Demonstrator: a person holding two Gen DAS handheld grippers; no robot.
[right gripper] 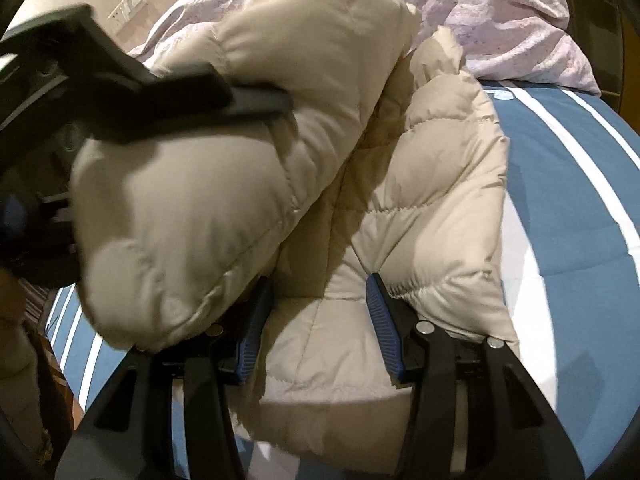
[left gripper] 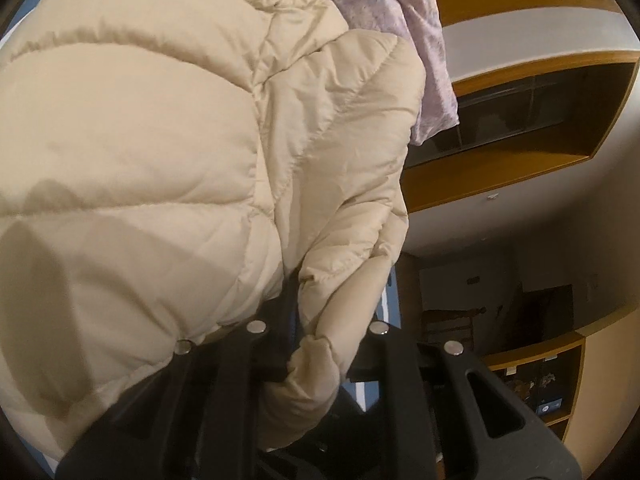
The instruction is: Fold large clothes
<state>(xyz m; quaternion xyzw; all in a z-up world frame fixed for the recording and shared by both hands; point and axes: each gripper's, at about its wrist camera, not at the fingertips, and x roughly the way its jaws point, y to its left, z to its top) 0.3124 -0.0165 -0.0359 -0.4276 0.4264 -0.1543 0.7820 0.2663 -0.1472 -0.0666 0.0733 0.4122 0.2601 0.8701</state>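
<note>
Pinching a bunched edge of the cream puffer jacket (left gripper: 168, 128), the left claw (left gripper: 316, 344) has its fingers drawn close together on a roll of padded fabric. Seen from the left wrist, the quilted bulk fills the picture from nine o'clock round to one o'clock, and the pinched roll sits at six o'clock. A lilac duvet (left gripper: 404, 12) shows past the jacket at one o'clock, and wooden shelving (left gripper: 500, 176) against the wall takes up two to three o'clock.

From the right wrist, the same jacket (right gripper: 424, 184) lies on the bed, on a blue sheet with white stripes (right gripper: 568, 184) that shows at three o'clock and again at eight o'clock. The right claw (right gripper: 318, 320) stands partly spread, with a flat quilted panel of the jacket between its blue-padded fingers (right gripper: 382, 328); whether the pads press on the cloth I cannot tell. A folded-over part of the jacket hangs from nine o'clock toward the centre, lifted off the bed and draped over the right claw's left finger, carried by the left claw (right gripper: 256, 98), which comes in at ten o'clock, blurred. The lilac duvet (right gripper: 520, 16) lies heaped on the bed at one o'clock, touching the jacket's far edge.
</note>
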